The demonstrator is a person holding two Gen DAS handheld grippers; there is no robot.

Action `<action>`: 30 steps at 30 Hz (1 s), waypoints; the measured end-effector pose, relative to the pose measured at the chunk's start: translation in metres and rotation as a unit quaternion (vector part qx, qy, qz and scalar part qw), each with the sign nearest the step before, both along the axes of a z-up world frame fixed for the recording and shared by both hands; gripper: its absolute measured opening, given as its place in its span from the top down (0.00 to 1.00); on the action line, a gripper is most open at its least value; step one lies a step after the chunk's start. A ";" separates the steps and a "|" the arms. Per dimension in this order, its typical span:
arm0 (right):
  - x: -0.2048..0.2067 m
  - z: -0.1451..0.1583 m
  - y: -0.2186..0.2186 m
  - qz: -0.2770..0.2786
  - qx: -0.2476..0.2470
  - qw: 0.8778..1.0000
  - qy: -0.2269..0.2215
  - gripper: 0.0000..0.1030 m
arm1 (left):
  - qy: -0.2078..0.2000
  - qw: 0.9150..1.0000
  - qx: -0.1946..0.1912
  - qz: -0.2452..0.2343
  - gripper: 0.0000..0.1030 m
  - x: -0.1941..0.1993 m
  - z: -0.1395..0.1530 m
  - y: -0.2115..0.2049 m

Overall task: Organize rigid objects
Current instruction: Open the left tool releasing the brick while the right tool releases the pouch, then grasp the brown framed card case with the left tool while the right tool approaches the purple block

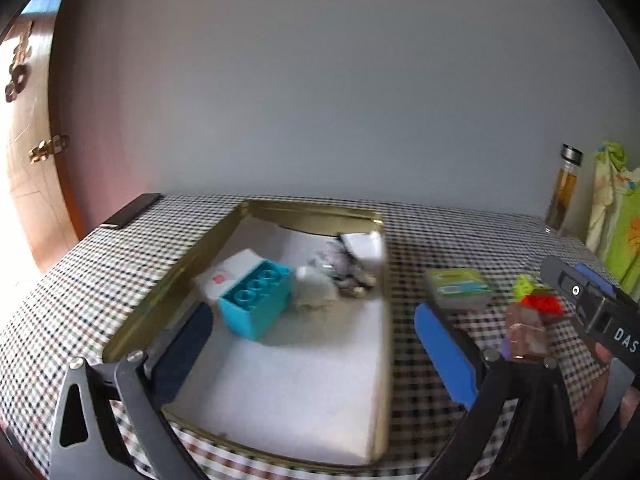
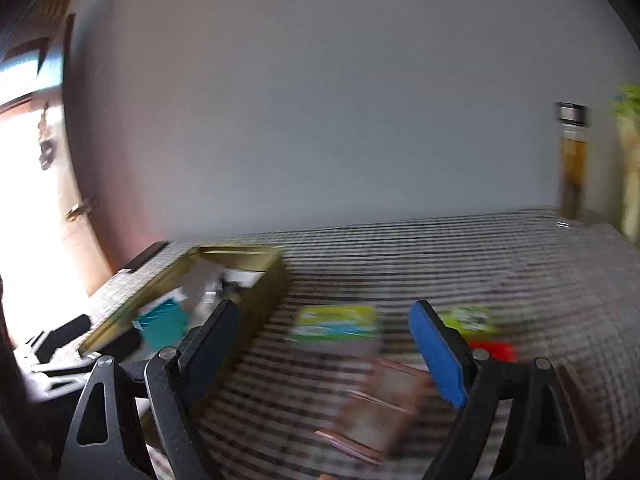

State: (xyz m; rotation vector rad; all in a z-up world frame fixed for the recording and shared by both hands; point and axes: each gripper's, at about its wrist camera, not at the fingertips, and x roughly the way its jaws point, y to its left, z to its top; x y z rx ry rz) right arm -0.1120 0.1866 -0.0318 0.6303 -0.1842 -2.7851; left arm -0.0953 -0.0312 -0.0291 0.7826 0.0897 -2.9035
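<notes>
A gold tin tray (image 1: 188, 264) with a white lining holds a teal block (image 1: 256, 300), a white box (image 1: 228, 272) and small crumpled items (image 1: 340, 268). My left gripper (image 1: 308, 340) is open and empty above the tray's near half. On the checked cloth right of the tray lie a green box (image 1: 460, 288), red and green bricks (image 1: 538, 296) and a brown packet (image 1: 526, 336). My right gripper (image 2: 320, 356) is open and empty above the green box (image 2: 336, 324) and the brown packet (image 2: 376, 408); its body shows in the left wrist view (image 1: 592, 308). The right wrist view is blurred.
A glass bottle (image 1: 564, 188) of amber liquid and a green patterned bag (image 1: 616, 224) stand at the back right. A dark flat object (image 1: 132, 210) lies at the table's back left corner. A wooden door (image 1: 32, 152) is at the left. The tray (image 2: 264, 276) also shows in the right wrist view.
</notes>
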 end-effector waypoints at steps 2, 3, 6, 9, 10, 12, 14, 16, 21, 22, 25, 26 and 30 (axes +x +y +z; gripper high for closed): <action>0.000 -0.002 0.017 -0.021 -0.004 1.000 -0.008 0.13 | -0.005 1.000 -0.012 -0.019 0.01 -0.002 -0.001 0.022; -0.001 -0.004 0.023 -0.028 -0.006 0.999 -0.015 0.13 | -0.006 1.000 -0.017 -0.026 0.01 -0.003 -0.002 0.029; -0.004 -0.008 0.037 -0.050 -0.004 0.998 -0.027 0.12 | -0.011 0.998 -0.028 -0.051 0.01 -0.007 -0.006 0.053; -0.003 -0.012 0.048 -0.075 0.006 0.997 -0.032 0.12 | -0.022 0.996 -0.032 -0.075 0.01 -0.012 -0.011 0.073; -0.003 -0.013 0.050 -0.080 0.011 0.996 -0.035 0.12 | -0.027 0.996 -0.032 -0.084 0.01 -0.015 -0.013 0.080; -0.004 -0.015 0.056 -0.097 0.021 0.994 -0.045 0.12 | -0.037 0.994 -0.031 -0.096 0.01 -0.019 -0.016 0.089; -0.002 -0.017 0.066 -0.106 0.012 0.993 -0.048 0.12 | -0.044 0.993 -0.032 -0.109 0.01 -0.023 -0.018 0.100; -0.001 -0.018 0.075 -0.122 0.004 0.991 -0.052 0.12 | -0.049 0.991 -0.035 -0.119 0.01 -0.028 -0.022 0.110; -0.005 -0.027 0.096 -0.151 -0.028 0.985 -0.083 0.09 | -0.063 0.987 -0.035 -0.144 0.01 -0.033 -0.027 0.128; -0.006 -0.028 0.098 -0.153 -0.031 0.984 -0.088 0.09 | -0.065 0.986 -0.036 -0.147 0.01 -0.034 -0.028 0.131; -0.008 -0.030 0.100 -0.152 -0.035 0.983 -0.097 0.09 | -0.076 0.984 -0.029 -0.159 0.01 -0.038 -0.031 0.135; -0.008 -0.030 0.099 -0.151 -0.034 0.983 -0.098 0.09 | -0.080 0.983 -0.025 -0.163 0.01 -0.040 -0.032 0.137; -0.010 -0.031 0.098 -0.154 -0.029 0.982 -0.102 0.09 | -0.092 0.979 -0.025 -0.180 0.13 -0.045 -0.036 0.144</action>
